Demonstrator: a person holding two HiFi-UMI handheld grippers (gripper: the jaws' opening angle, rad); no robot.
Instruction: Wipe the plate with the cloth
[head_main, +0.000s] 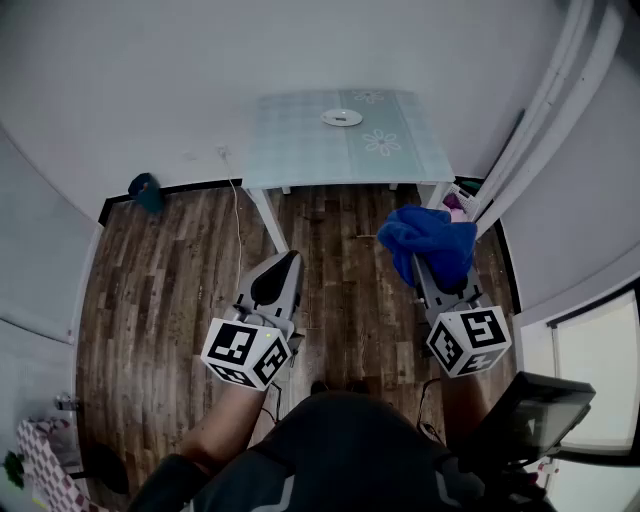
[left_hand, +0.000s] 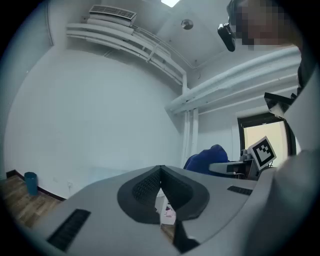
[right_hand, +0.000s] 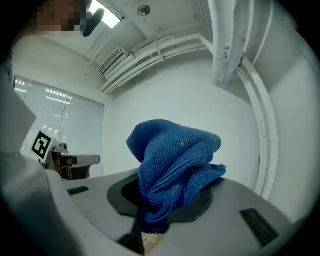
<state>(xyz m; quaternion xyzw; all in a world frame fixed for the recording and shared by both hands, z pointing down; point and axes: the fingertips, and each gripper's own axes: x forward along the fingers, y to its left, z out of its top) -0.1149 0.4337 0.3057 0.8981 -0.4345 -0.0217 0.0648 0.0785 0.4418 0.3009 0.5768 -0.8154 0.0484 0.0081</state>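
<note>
Step in hand: the cloth is being carried to the plate, as I read it; no wiping has begun.
Right gripper (right_hand: 160, 200): clamped on a bunched blue towelling cloth (right_hand: 175, 155), which stands up above the jaws in a loose heap at centre frame.
Left gripper (left_hand: 160, 172): jaws pressed together at the tips, nothing between them, held low at the lower left of the head view.
Plate: a small round white plate (head_main: 341, 118) lies at the upper middle of the head view, well apart from both grippers.
Doing it well: I'd bring the cloth down flat so the loose heap, not the jaw tips, meets the plate. The plate looks light and the glass slick, so it may skid under a hard rub. The free gripper could steady its rim, and the strokes should be small circles.
Surface: a pale green glass-topped surface (head_main: 300, 150) on white legs, with white flower prints (head_main: 382, 142). Apart from the plate I see nothing on it.
Room: dark wood-plank floor (head_main: 180, 290) and plain white walls (head_main: 150, 70). A teal bin (head_main: 145, 190) stands at the left wall, and a white cable (head_main: 235, 195) trails down near the surface's leg. White pipes (right_hand: 225, 40) run up the corner.
</note>
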